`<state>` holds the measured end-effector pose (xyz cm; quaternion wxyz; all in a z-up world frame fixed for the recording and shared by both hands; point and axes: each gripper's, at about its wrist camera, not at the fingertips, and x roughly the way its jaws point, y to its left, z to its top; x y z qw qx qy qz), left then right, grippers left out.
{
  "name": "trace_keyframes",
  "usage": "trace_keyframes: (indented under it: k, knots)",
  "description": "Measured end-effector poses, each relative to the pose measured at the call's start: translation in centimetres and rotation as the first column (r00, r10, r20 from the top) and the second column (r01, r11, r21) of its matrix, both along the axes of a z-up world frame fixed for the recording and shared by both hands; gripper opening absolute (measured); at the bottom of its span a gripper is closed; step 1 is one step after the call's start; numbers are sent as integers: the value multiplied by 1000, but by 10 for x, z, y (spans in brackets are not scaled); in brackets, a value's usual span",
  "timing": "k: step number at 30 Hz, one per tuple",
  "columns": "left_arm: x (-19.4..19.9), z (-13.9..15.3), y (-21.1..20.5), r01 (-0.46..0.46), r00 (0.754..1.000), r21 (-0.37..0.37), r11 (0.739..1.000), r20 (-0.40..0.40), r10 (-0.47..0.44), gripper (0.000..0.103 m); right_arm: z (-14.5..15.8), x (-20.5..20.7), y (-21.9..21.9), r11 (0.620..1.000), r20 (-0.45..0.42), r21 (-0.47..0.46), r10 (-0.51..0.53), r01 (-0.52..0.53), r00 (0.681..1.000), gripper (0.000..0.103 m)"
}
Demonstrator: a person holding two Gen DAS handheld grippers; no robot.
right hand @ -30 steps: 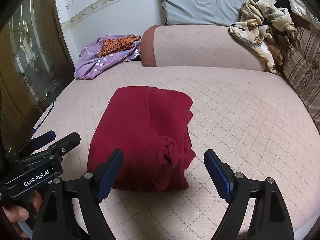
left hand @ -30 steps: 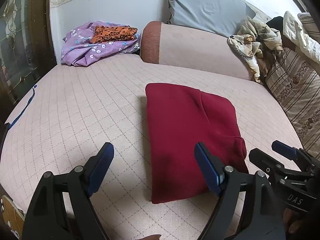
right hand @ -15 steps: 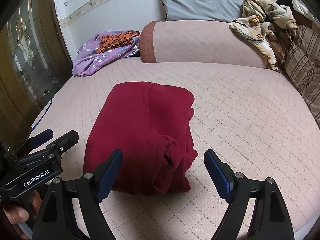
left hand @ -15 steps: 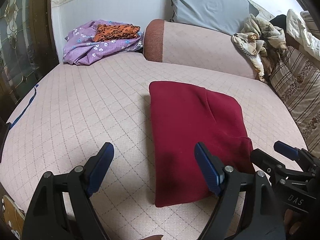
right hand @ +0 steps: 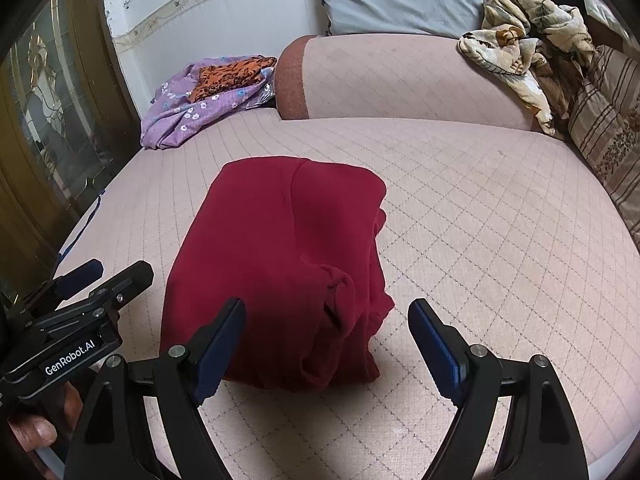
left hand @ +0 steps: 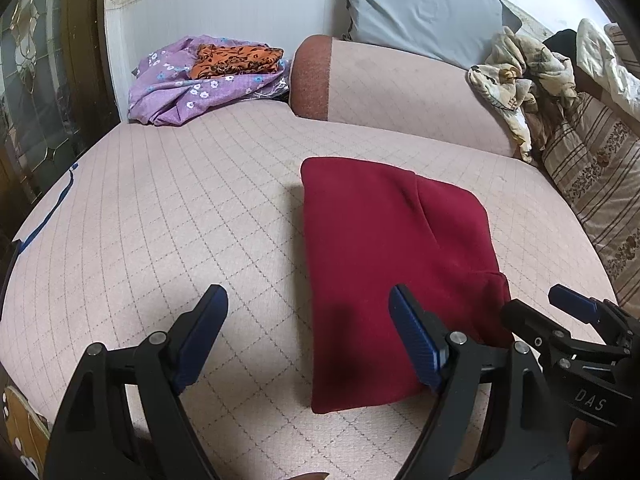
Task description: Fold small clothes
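Meanwhile little has changed over the last second: the folded red garment (left hand: pixel 396 276) lies in the same spot on the quilted pink bed (left hand: pixel 168 216). Both the left gripper (left hand: pixel 308 336) and the right gripper (right hand: pixel 326 344) keep their jaws spread wide and empty above its near edge, which suggests this fold is finished.

Matt red cloth garment (left hand: pixel 384 264) on quilted fabric mattress (left hand: pixel 160 216).
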<state>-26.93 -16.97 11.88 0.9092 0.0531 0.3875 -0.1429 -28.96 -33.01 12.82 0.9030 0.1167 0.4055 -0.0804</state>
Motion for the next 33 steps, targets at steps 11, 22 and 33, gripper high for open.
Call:
trace_keyframes:
  k: [11,22,33]
  knots:
    - [0,-1,-3,6,1000,11,1000,-2,-6,83,-4,2,1,1000,-11,3,2,-2,1000,85]
    - [4,-6,-4,6,1000,14,1000,-14,-6,83,-8,5,-1,1000,-22,12,7,-6,1000,85]
    - [8,-10,-5,9,1000,14,1000,-28,-9,83,-12,9,-5,1000,-35,17,12,-11,999,85]
